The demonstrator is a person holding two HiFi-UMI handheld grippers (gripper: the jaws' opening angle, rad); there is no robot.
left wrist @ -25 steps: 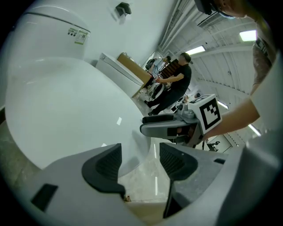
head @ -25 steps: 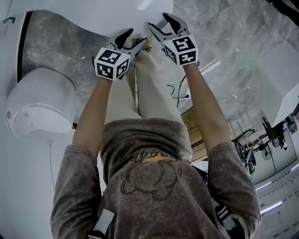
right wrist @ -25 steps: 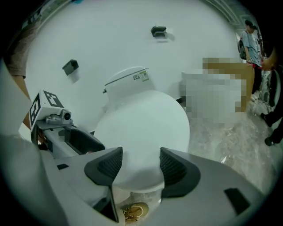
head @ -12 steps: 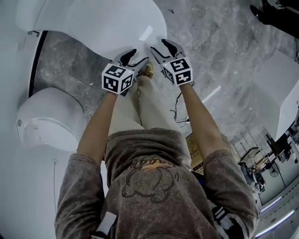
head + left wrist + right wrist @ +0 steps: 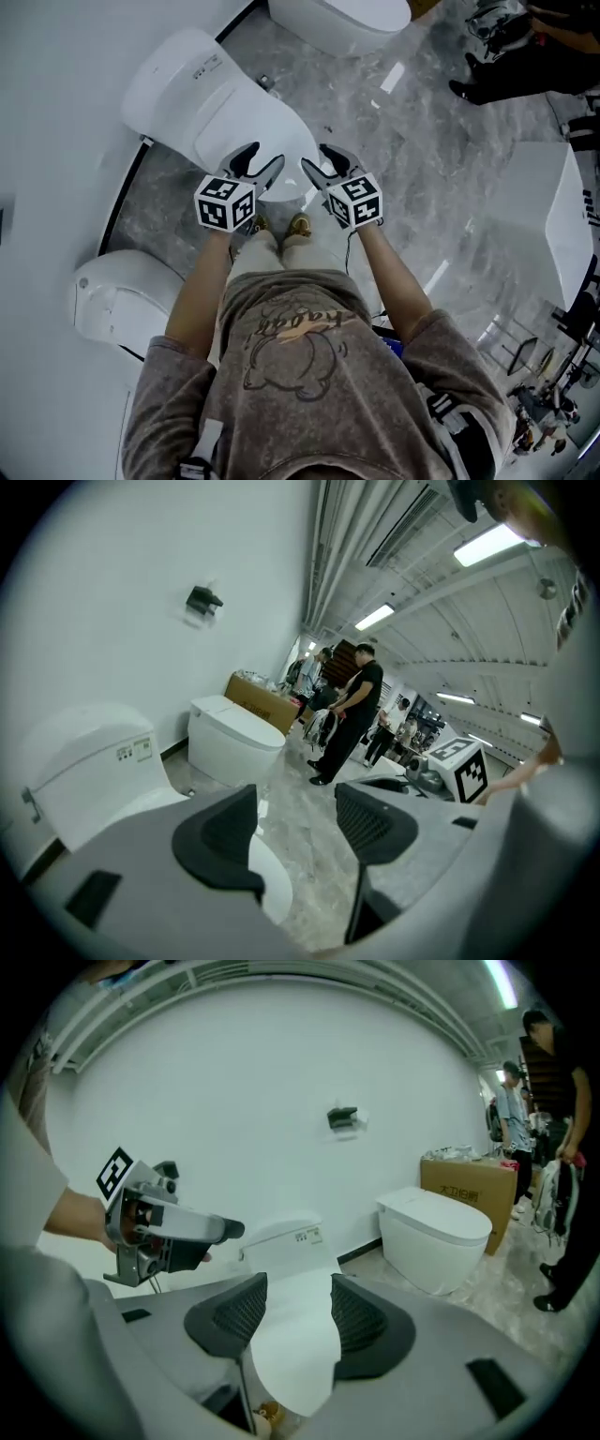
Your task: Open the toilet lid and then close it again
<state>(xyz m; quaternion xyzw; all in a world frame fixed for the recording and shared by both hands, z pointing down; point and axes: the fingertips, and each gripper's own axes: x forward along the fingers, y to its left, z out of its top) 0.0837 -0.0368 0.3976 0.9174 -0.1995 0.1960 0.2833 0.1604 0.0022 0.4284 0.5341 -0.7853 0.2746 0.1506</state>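
toilet (image 5: 187, 84): white, on the grey floor (image 5: 403, 159) at its wall edge. It looks smaller in the head view than a second ago, so the person has straightened up.
lid (image 5: 253, 131): down flat on the toilet, shut, nothing touching it.
left hand-held gripper (image 5: 262, 161): released, nothing between the jaws. It has lifted clear of the lid's front edge, where it sat a second ago.
right hand-held gripper (image 5: 321, 161): also released and empty. Jaws have just been closing a little, on nothing. It is raised above the same front edge.
task: lid shut and both grippers off it, so the closing half is probably done.
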